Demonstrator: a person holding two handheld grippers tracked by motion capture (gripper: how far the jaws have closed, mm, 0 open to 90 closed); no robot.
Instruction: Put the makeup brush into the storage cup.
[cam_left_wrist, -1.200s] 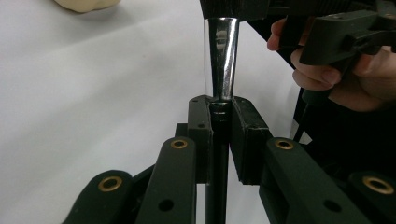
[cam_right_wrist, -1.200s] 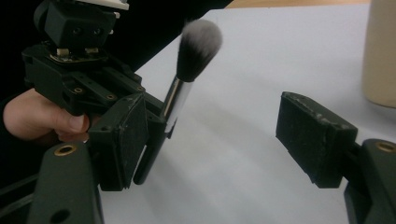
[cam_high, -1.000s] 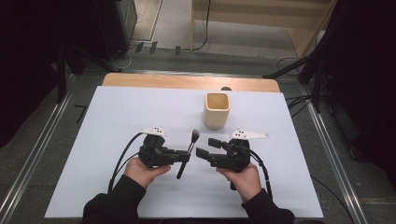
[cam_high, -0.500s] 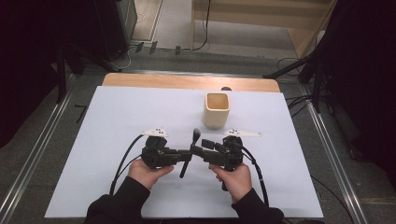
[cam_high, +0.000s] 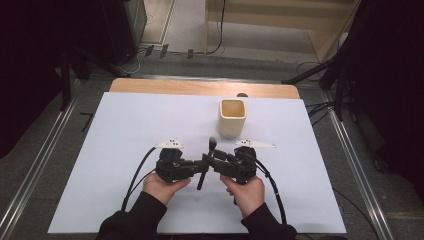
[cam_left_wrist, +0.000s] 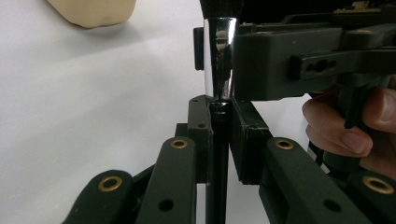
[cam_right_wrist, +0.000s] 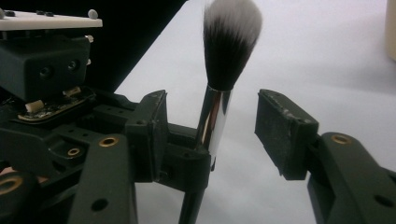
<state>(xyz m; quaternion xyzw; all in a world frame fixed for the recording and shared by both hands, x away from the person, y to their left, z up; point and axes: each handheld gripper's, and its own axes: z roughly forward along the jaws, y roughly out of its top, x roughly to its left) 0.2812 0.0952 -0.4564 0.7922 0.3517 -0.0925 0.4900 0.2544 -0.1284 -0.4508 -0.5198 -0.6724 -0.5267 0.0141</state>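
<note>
A makeup brush (cam_right_wrist: 219, 88) with soft white-tipped bristles and a shiny chrome ferrule stands above the white table (cam_high: 125, 130). The left gripper (cam_left_wrist: 219, 112) clamps its slim black handle. The right gripper (cam_right_wrist: 219, 126), held level opposite, has just been closing, its pads either side of the ferrule, not yet pressing

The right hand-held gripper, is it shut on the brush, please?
Open: right hand-held gripper has been closing, but its pads stand clear of the brush.
</note>
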